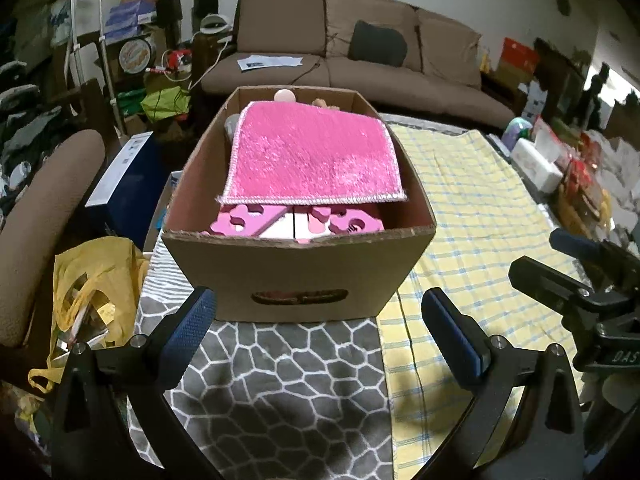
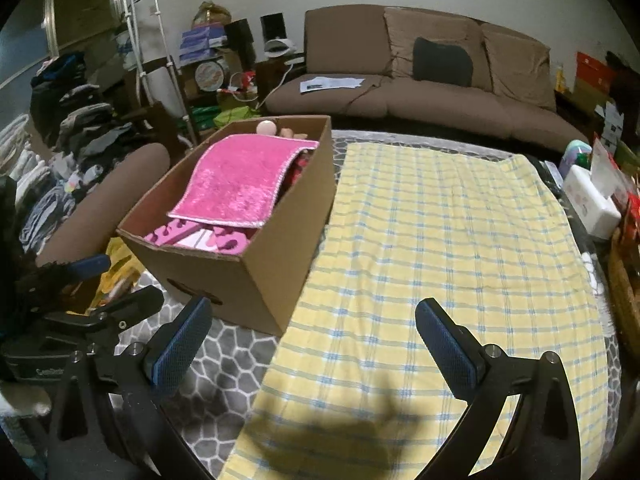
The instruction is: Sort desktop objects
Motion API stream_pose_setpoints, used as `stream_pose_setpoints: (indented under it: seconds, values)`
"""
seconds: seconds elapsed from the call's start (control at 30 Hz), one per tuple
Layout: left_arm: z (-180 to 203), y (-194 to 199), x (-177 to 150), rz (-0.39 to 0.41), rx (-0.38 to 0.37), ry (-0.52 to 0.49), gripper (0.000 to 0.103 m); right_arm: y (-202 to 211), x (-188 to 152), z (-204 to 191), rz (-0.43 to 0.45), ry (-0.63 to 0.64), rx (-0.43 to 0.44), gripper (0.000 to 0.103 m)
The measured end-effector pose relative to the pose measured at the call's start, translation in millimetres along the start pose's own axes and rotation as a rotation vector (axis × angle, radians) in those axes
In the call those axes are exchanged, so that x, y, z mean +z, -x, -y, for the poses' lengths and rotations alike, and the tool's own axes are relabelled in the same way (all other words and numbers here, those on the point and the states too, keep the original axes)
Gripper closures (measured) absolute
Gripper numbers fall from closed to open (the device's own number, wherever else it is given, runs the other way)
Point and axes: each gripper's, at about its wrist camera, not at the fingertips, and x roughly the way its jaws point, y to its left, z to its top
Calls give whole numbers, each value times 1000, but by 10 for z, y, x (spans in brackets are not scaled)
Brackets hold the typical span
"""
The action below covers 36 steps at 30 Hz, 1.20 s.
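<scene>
While both the left gripper [image 1: 316,320] and the right gripper [image 2: 312,330] hover spread and empty, the cardboard box [image 1: 280,272] at the table's left edge holds a pink cloth [image 1: 312,160] over pink foam pieces [image 1: 316,222], and the yellow checked cloth [image 2: 440,240] lies bare, fitting either sorting finished or unpacking ahead.

Place: a lived-in home, a living room.
Seating: a long brown fabric sofa [image 2: 420,88] stands against the white wall, with a dark grey cushion [image 2: 442,60] and some white papers [image 2: 332,83] on it.
Clutter: piles of folded clothes [image 2: 76,120] lie at the left.
Storage: stacked cardboard boxes [image 2: 592,76] stand at the right.
Desk: a yellow checked cloth [image 2: 440,240] covers it.
</scene>
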Motion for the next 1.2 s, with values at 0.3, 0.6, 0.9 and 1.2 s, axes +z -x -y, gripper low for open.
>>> stream_pose_setpoints:
  seconds: [0.3, 0.6, 0.9, 1.2]
  values:
    - [60, -283, -283, -8, 30, 14, 0, -177, -336, 310, -8, -57, -38, 0]
    - [112, -706, -548, -48, 35, 52, 0, -467, -644, 613, -43, -97, -101, 1]
    - [192, -1192, -721, -106, 102, 34, 0, -850, -879, 768, -118, -60, -157, 1]
    - [300, -1423, -711, -107, 147, 31, 0, -1039, -971, 901, -127, -113, -162, 1]
